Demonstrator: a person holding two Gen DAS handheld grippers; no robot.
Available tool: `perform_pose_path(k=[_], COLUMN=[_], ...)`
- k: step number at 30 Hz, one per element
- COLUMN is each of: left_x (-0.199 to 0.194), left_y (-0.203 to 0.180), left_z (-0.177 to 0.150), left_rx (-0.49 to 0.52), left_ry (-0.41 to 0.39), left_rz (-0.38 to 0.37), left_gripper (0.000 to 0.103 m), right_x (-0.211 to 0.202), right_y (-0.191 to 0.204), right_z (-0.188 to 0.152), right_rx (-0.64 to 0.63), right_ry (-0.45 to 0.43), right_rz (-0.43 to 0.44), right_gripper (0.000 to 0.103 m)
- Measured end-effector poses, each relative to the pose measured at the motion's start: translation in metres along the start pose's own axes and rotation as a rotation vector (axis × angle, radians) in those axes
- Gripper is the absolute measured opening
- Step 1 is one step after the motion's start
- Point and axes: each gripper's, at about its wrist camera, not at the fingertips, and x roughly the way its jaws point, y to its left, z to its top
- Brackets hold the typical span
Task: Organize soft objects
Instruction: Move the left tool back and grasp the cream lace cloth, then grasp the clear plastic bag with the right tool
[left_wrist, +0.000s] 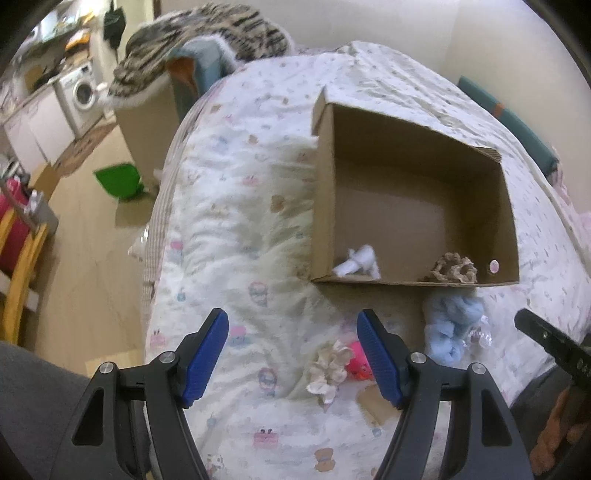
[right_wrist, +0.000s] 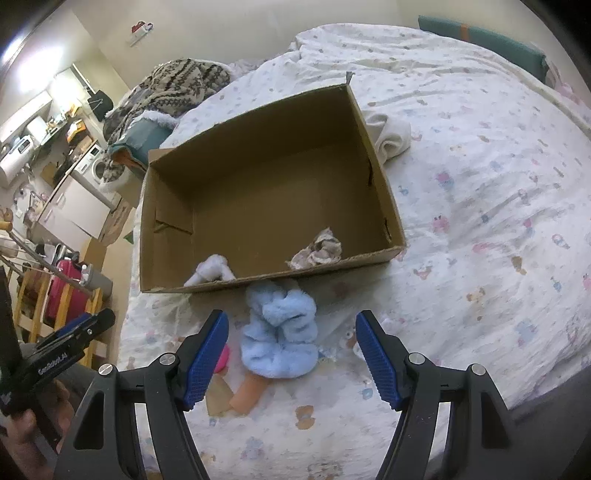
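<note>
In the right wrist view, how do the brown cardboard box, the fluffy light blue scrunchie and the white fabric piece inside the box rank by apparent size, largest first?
1. Brown cardboard box, clearly largest.
2. Fluffy light blue scrunchie, though it lies nearer the camera, which enlarges it.
3. White fabric piece, partly hidden by the box's front wall.

Dim, soft, blurred, fisheye-warped edges
</note>
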Motion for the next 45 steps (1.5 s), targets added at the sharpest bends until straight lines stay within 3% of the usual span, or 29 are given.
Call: perform_pose_path(k=[5, 9, 12, 17, 22, 27, 35, 39, 45], left_x=[0.028, 0.054, 0.069, 0.087, 0.105, 0.096, 0.036, 0.022, 0.025], left_y=[0.010, -0.006, -0.021, -0.029, -0.022, -0.014, 0.003, 0.010, 0.011], left_z=[-0.005, -0.013, -0.017, -0.019, -0.024, -0.022, -0.014, -0.007, -0.003], left_rx=[-0.065, -0.031, 0.020, 0.021, -0.035, -0.074, -0.076, -0.081, -0.099], left_ry=[0.138, 0.237, 0.273, 0.321, 0.385, 0.361, 0.160, 0.102, 0.110], left_rz=[-0.035, -0.085, -0.084, -0.097, -0.108, -0.148, -0.100, -0.082, -0.095], left_gripper=[0.069, 0.066, 0.050, 0.044, 0.017, 0.011, 0.011, 0.011, 0.011], right_x=[0.003, 0.006, 0.009, 0.014, 0.019, 0.020, 0.013, 0.025, 0.059], right_y=[-0.002, -0.009, -0.017, -0.024, -0.031, -0.035, -0.059, -0.072, -0.072], right_z=[0.000, 0.001, 0.003, 0.004, 0.008, 0.009, 0.007, 0.003, 0.004], right_rx=[0.009, 0.054, 0.095, 0.139, 0.174, 0.192, 0.280, 0.344, 0.318], right_ry=[0.010, 0.022, 0.030, 0.043, 0.051, 0.050, 0.037, 0.092, 0.211], right_rz=[-0.008, 0.007, 0.024, 0.039, 0.052, 0.054, 0.045, 0.016, -0.051], right_gripper=[0.075, 0.075, 0.075, 0.075, 0.075, 0.075, 0.075, 0.075, 0.075])
